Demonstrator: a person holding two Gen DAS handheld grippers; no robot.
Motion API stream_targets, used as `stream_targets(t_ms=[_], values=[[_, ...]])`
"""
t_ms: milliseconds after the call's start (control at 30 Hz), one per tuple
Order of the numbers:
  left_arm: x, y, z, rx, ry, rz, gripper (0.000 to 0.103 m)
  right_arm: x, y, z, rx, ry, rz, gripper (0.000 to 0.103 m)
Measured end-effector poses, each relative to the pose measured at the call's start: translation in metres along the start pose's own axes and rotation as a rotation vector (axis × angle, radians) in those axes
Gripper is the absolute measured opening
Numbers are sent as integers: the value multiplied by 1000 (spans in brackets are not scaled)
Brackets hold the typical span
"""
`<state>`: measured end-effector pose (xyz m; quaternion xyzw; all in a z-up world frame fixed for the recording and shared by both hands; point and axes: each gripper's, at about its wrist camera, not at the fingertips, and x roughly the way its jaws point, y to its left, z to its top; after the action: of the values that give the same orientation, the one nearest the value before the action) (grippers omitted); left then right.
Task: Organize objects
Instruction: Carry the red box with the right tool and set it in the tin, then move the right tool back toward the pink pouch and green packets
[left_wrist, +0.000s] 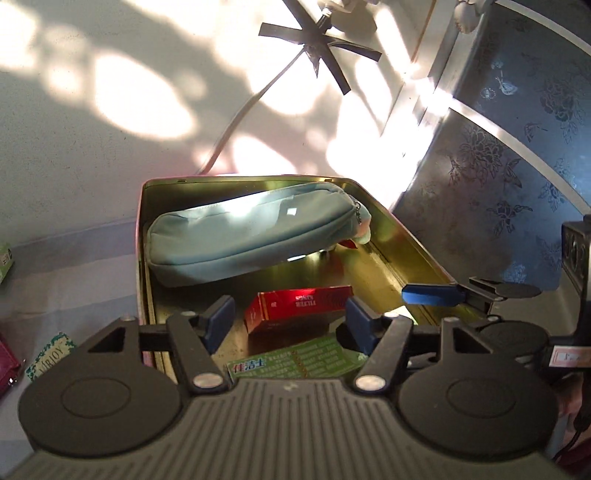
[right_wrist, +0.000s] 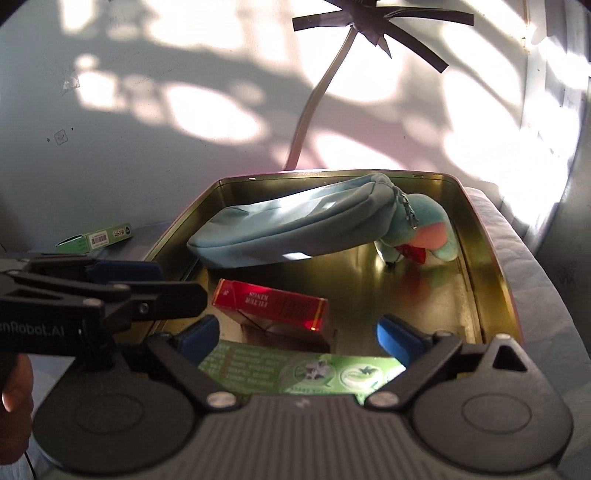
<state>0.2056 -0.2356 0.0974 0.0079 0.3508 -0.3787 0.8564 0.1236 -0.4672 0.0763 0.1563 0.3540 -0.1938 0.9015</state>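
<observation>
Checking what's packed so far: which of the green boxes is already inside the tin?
The flat green box at the tin's near end, below the red pack. The other green box lies outside, left of the tin.

We count one gold tin (right_wrist: 491, 258) holding one pale blue pouch (right_wrist: 295, 232), one small plush toy (right_wrist: 424, 236), one red carton (right_wrist: 273, 304) and one flat green packet (right_wrist: 295, 373), with one green box (right_wrist: 96, 238) outside it, and two grippers.

A green packet (left_wrist: 50, 356) reads "VIRJOY"; the red carton (right_wrist: 273, 304) shows mirrored "FILTER KINGS"; the left tool (right_wrist: 33, 328) bears mirrored "nRobot.AI"
</observation>
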Motion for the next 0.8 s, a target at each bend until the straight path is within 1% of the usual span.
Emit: stream_targets(t_ms=[100,200,267,333,433,533,600,667,733,767,800], values=[[-25,-17,-14,48,-48,2,68,-32,1,-22,22,-78,-8,96],[-50,-34,-31,102,-95,19,69,-67,3,-50,56,-170,-16,96],[-63,-44,-44,137,-116,46,70,-85,6,-72,78,-220,-20,96],[-73,-51,-58,161,-127,74,70,-99,5,-94,126,-255,-14,96],[-82,-51,-78,168,-128,116,72,-115,-2,-124,227,-280,26,96],[-87,-45,-97,159,-115,163,72,-124,-5,-146,284,-300,27,96],[-87,-39,-108,161,-105,205,72,-128,-4,-157,299,-299,22,94],[-89,-34,-118,176,-108,258,72,-130,3,-164,286,-302,1,89],[-93,-26,-126,175,-108,297,72,-129,11,-166,265,-297,-3,86],[-94,-23,-128,170,-107,312,72,-127,16,-167,256,-294,-2,79],[-95,-19,-131,169,-108,329,73,-125,21,-167,246,-289,-1,75]])
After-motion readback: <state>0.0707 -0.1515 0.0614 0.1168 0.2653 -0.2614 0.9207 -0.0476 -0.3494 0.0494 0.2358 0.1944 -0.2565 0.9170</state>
